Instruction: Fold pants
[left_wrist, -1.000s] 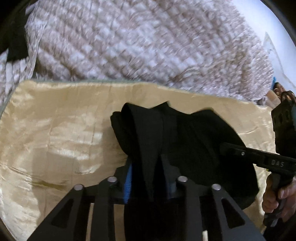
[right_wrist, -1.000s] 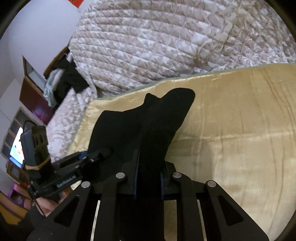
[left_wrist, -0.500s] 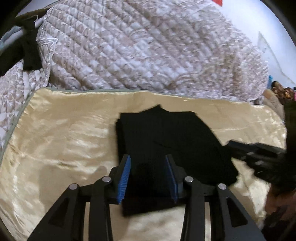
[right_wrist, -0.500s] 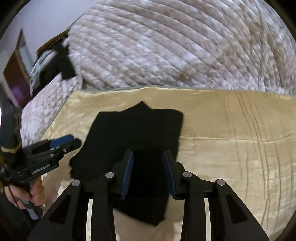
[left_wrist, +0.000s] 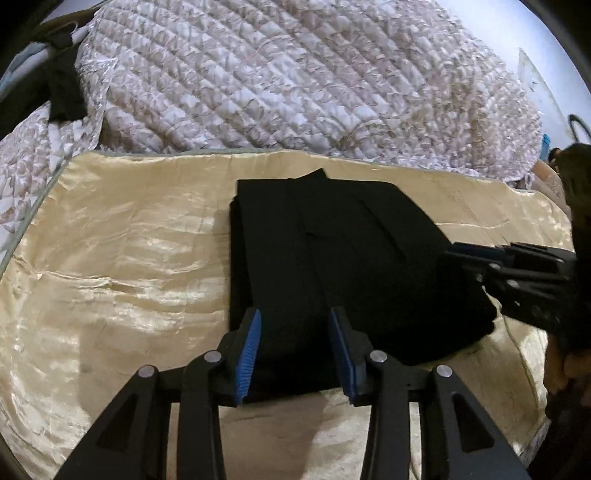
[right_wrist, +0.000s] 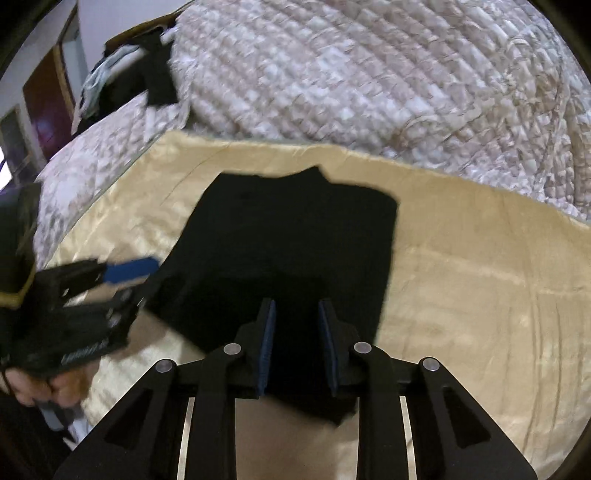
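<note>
You had the black pants (left_wrist: 332, 266) lying folded into a flat, roughly rectangular stack on the gold satin sheet (left_wrist: 122, 266), which covered the near part of the bed. Behind the sheet's far edge the quilted cream-and-white blanket (left_wrist: 295, 81) rose in a heap.

Your left tool (left_wrist: 295, 350) hung just above the near left edge of the stack with its blue-padded fingers (left_wrist: 248, 354) spread apart — nothing was caught between them, only dark cloth showing below the gap. Your right tool (right_wrist: 297, 343) stood the same way over the near right part of the pants (right_wrist: 291, 236), released, its pads clear of the fabric on either side.

From the left wrist view your right tool (left_wrist: 517, 273) reached in from the right, its tip over the stack's right edge. From the right wrist view your left tool (right_wrist: 122, 271) appeared blurred at the left, beside the left edge of the pants.

A small peak of cloth stuck out at the far edge of the stack — the rest of that edge ran fairly straight. Some dark clothing (right_wrist: 155, 74) lay in the far left corner of the bed.
</note>
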